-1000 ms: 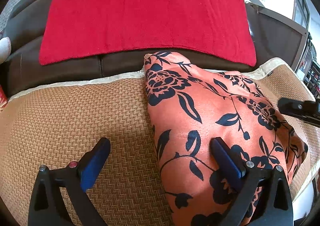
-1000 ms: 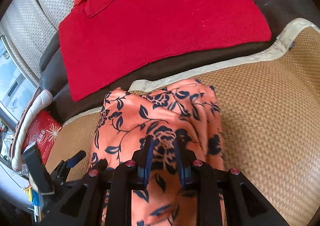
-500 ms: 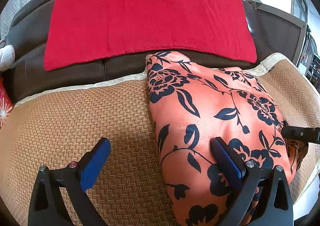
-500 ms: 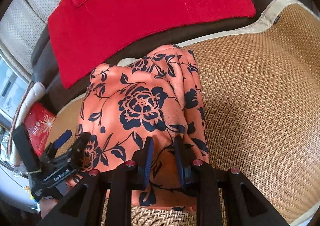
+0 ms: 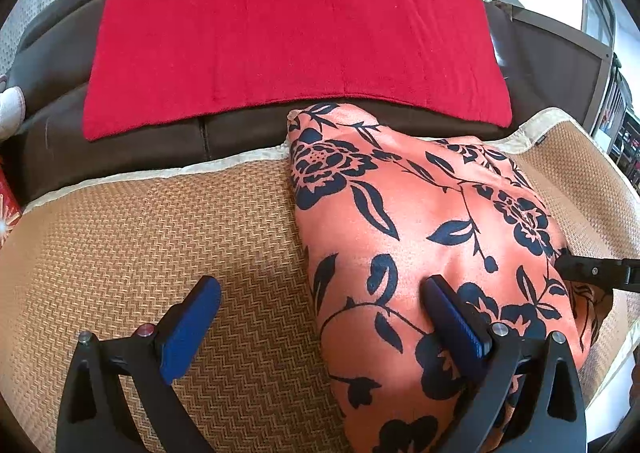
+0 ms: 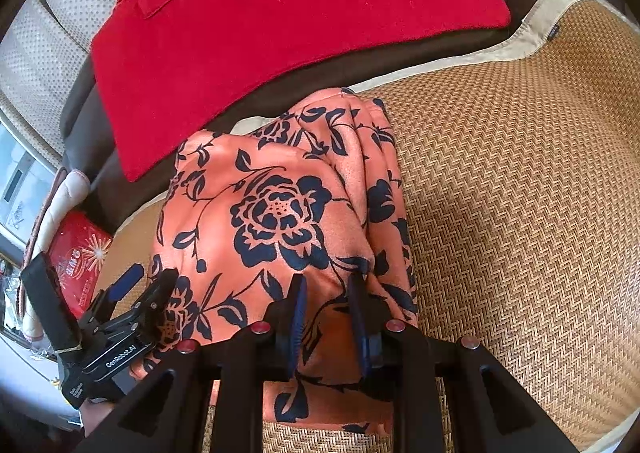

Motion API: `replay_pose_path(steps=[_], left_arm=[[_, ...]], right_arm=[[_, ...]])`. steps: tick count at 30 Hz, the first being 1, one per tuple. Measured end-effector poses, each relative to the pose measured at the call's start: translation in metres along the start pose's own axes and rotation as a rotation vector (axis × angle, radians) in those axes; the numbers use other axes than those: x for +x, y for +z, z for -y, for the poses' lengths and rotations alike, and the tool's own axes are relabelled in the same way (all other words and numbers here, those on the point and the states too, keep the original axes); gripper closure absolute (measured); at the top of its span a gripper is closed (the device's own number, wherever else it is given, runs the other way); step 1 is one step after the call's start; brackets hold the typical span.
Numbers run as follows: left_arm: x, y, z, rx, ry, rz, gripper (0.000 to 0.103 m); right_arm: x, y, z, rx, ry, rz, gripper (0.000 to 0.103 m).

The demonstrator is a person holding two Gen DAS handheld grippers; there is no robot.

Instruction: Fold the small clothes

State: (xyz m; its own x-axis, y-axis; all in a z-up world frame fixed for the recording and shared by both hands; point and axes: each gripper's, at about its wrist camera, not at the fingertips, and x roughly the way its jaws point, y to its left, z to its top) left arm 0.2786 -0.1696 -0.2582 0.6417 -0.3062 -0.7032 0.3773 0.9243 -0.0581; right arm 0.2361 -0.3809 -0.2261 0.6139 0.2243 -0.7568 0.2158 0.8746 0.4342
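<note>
Pinching floral garment (image 6: 280, 213) edge, bare mat (image 6: 520, 193) alongside

Ahead of the two grippers, the left gripper (image 5: 316, 317) and the right gripper (image 6: 326, 309), lie one orange floral garment (image 5: 420, 221), one woven mat (image 5: 140, 237) and, beyond, one red towel (image 5: 288, 29).

Bright daylight, sharp focus; soft shadows under the jaws; heavy fisheye bending, dark corners.
</note>
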Motion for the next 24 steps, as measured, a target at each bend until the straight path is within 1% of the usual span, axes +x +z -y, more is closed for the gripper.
replay_pose_path(steps=[16, 20, 24], left_arm=[[0.0068, 0.0043, -0.0011, -0.016, -0.025, -0.009, 0.001], [0.0072, 0.0047, -0.0015, -0.019, -0.027, -0.010, 0.001], [0.0077, 0.0045, -0.0027, -0.020, -0.032, -0.013, 0.001]], right_arm=[[0.0060, 0.0061, -0.0034, -0.022, -0.029, -0.010, 0.077], [0.0067, 0.0066, -0.0008, -0.013, -0.020, -0.017, 0.078], [0.0027, 0.0073, -0.0026, 0.002, -0.032, -0.026, 0.078]])
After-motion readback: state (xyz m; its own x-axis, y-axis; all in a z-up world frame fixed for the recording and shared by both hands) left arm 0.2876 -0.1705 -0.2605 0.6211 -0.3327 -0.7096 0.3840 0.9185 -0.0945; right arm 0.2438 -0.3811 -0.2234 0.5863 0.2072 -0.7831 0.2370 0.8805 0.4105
